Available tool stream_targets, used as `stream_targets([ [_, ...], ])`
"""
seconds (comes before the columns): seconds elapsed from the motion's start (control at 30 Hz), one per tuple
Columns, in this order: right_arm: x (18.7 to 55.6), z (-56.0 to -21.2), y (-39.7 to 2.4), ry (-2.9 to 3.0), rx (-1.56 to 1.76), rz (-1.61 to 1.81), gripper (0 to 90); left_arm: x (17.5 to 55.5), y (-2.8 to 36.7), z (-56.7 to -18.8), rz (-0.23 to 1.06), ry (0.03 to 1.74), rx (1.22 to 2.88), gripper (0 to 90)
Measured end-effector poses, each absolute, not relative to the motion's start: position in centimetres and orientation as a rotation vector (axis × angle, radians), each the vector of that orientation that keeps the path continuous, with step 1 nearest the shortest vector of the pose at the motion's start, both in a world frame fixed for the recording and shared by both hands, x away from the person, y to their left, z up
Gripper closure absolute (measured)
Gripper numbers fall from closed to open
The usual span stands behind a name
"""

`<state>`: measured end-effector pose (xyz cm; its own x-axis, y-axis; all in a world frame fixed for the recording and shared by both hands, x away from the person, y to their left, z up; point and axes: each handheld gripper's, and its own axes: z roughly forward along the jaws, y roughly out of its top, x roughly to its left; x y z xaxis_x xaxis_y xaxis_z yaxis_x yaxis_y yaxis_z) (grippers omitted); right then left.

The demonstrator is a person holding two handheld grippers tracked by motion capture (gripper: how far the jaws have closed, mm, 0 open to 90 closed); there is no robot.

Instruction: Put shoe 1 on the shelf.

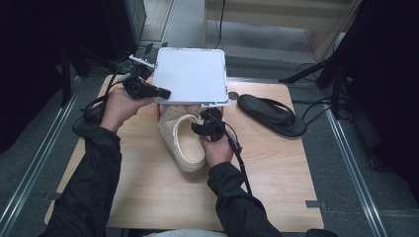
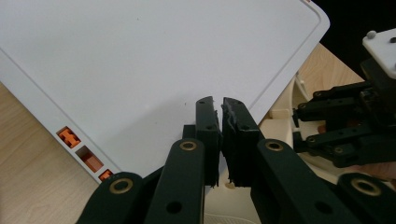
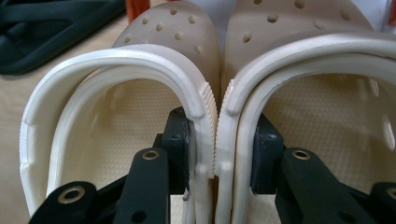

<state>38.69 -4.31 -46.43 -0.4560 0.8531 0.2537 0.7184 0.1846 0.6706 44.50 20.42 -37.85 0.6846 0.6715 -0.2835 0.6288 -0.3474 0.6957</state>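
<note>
A white square lid [image 1: 191, 74] [image 2: 140, 60] is held up, tilted, over the far part of the wooden table [image 1: 276, 182]. My left gripper [image 1: 165, 92] [image 2: 219, 109] is shut on its left edge. Two cream perforated clogs [image 1: 184, 145] lie side by side just in front of and partly under the lid. In the right gripper view the left clog [image 3: 116, 60] and the right clog [image 3: 327, 46] press together. My right gripper [image 1: 205, 122] [image 3: 218, 122] is shut on their two touching inner walls, one jaw inside each shoe. It also appears in the left gripper view as the other gripper [image 2: 355, 130].
A black flip-flop [image 1: 272, 114] [image 3: 46, 28] lies on the table to the right of the clogs. Orange latch parts [image 2: 70, 137] sit along the lid's rim, and a red-orange piece [image 1: 159, 111] shows beneath the lid. Cables and dark stands surround the table.
</note>
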Motion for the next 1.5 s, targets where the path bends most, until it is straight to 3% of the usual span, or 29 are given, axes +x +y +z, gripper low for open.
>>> stream_targets([
  [0.4,40.1,-47.6,-2.9,2.167,1.542,1.116,65.6,44.5,20.4,-37.9,0.052,1.002,2.06,84.1],
  [0.93,39.4,-46.9,-3.7,2.233,1.533,1.187,49.4,44.5,20.4,-37.8,0.06,1.004,2.063,83.9],
  [1.5,32.9,-44.6,-6.3,2.356,1.335,1.236,52.6,44.3,20.4,-37.9,0.06,1.013,2.048,83.7],
])
